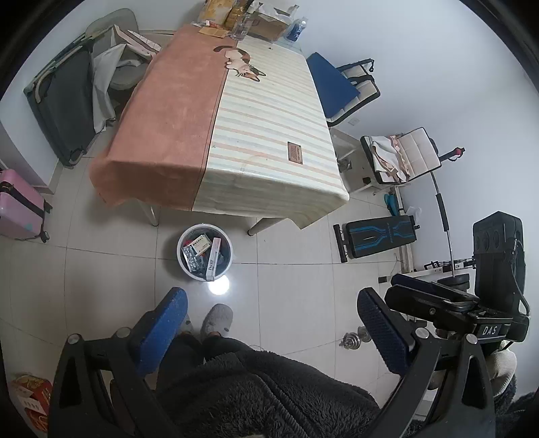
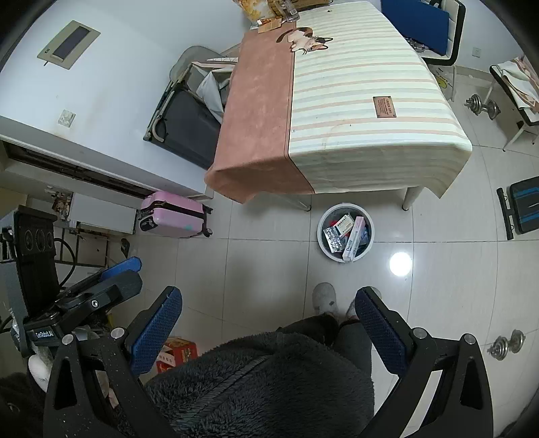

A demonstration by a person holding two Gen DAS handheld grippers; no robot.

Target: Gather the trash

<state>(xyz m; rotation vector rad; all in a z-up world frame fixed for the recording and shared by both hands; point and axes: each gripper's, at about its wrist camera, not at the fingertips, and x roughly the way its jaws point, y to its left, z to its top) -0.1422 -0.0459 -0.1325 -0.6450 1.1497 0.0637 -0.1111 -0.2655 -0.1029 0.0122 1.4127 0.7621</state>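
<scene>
Left gripper (image 1: 269,330): blue-padded fingers (image 1: 161,330) spread wide apart, nothing between them, held high over the tiled floor (image 1: 296,286) and tilted down toward the person's grey slippers (image 1: 217,318). Right gripper (image 2: 266,328): likewise wide apart and empty, blue pads (image 2: 380,333) framing the dark fleece clothing (image 2: 269,377) below.

Trash bin (image 1: 204,251), white and round, standing upright on the floor just off the table's near edge, between the two near table legs in the left wrist view. Same trash bin (image 2: 345,232) in the right wrist view, closer to the near right leg (image 2: 409,197). Inside it: a foil blister pack (image 1: 192,257) lying toward the left side, a white-and-orange medicine box (image 1: 198,243) at the far side, and a long narrow white-and-pink box (image 1: 213,259) leaning against the rim, long axis running from the near rim up toward the far side, near end poking over the edge. Other dark contents underneath, too small to make out.

Table (image 1: 235,134) draped in a cloth, terracotta on the left, striped on the right, with a cat print (image 1: 242,64) near the far end. Boxes and bottles clustered at the far edge (image 1: 249,17). Pink suitcase (image 2: 173,219) on the floor near the left wall, well apart from the bin. Bright lamp reflection (image 1: 219,286) on the tile just beside the bin's near side.
</scene>
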